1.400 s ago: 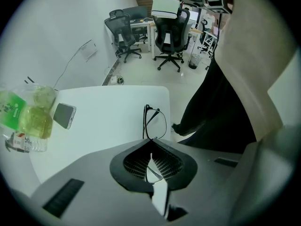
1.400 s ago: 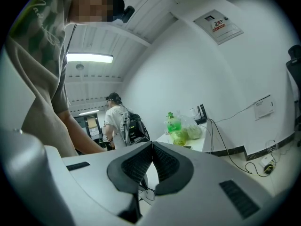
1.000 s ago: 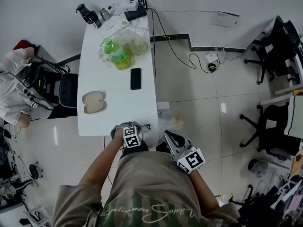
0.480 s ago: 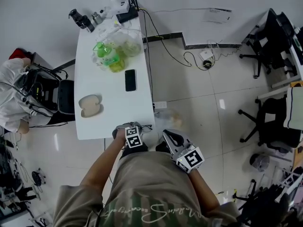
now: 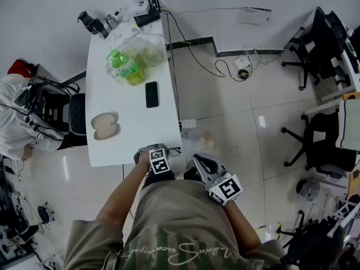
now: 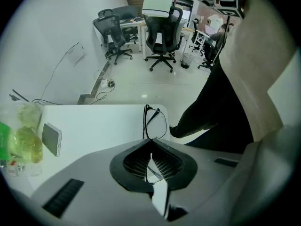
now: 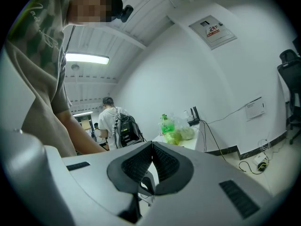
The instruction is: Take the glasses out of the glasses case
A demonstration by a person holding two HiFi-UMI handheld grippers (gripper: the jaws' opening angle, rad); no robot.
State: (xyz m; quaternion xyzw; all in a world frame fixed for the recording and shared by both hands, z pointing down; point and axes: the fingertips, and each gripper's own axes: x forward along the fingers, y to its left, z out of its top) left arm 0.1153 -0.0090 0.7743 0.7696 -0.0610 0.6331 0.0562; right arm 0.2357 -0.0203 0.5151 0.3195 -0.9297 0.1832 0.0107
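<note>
Beige glasses case point(image 5: 105, 126) is lying open and seemingly emptied on the white table point(image 5: 132, 133), the left gripper point(image 6: 151, 145) apparently pinching the glasses point(image 6: 155, 124) at the near corner, awaiting release, the right gripper point(image 7: 152, 147) idling clenched on nothing.

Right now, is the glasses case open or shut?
Open: the glasses case lies spread in two halves; the glasses sit outside it, at the near edge of the table.

From the head we look steeply down on the table point(image 5: 129, 125) from high up. The left gripper view skims that table closely, sharing the phone point(image 5: 152, 94); the right one tilts up at the wall point(image 7: 188, 79).
</note>
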